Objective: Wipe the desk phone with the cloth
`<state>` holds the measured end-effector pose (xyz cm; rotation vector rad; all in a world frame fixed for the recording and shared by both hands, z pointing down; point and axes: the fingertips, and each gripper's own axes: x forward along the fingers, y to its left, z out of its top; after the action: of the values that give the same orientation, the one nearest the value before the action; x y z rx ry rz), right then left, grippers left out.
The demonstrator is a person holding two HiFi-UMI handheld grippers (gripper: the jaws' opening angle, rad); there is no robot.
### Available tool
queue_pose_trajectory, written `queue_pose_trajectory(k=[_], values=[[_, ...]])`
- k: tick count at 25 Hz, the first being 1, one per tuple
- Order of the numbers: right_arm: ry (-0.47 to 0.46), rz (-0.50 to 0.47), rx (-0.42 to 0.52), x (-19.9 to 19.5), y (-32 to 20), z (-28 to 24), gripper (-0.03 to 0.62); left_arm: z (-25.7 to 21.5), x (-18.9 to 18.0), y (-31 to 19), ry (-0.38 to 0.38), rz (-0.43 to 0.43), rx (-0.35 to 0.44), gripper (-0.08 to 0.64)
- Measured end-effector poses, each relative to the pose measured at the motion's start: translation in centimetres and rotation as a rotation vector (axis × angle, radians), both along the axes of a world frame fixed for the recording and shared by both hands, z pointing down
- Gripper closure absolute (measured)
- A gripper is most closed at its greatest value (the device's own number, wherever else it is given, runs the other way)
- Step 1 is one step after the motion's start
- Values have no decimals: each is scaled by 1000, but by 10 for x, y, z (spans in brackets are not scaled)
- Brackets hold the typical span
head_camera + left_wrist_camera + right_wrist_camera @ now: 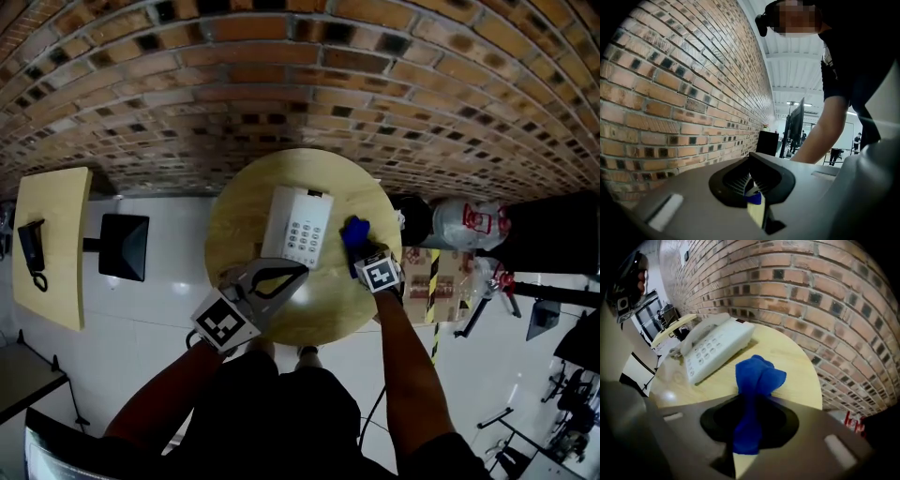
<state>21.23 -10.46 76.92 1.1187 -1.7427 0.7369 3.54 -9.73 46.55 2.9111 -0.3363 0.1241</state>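
A white desk phone (298,225) (715,345) lies on the round wooden table (244,202) with its handset on the cradle. To its right, my right gripper (359,251) (752,401) is shut on a bunched blue cloth (354,232) (757,376). The cloth hangs just above the tabletop, apart from the phone. My left gripper (298,269) (753,185) is over the table's near edge, pointing towards the phone's front end. Its jaws stand together with nothing between them. In the left gripper view the phone is hidden, and only a sliver of blue shows past the jaws.
A brick wall (300,84) runs close behind the table. At the left stand a second table (56,239) with a black phone (33,253) and a black stool (122,246). Cardboard boxes (441,277) and a plastic bag (464,223) crowd the floor at the right.
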Motion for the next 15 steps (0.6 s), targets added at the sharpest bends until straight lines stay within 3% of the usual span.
queue_pose_trajectory(k=[5, 8, 9, 12, 15], values=[[-4, 45, -13, 7, -9, 18, 468, 13, -4, 6, -22, -2, -21, 560], [-23, 83, -16, 13, -13, 19, 312, 16, -5, 6, -17, -2, -37, 560], [-27, 85, -11, 14, -15, 17, 295, 15, -5, 5, -13, -2, -40, 560], [-19, 79, 70, 16, -22, -7, 285, 10, -6, 2, 5, -3, -28, 560], [-80, 96, 226, 5, -25, -64, 285, -3, -9, -2, 25, -4, -16, 560]])
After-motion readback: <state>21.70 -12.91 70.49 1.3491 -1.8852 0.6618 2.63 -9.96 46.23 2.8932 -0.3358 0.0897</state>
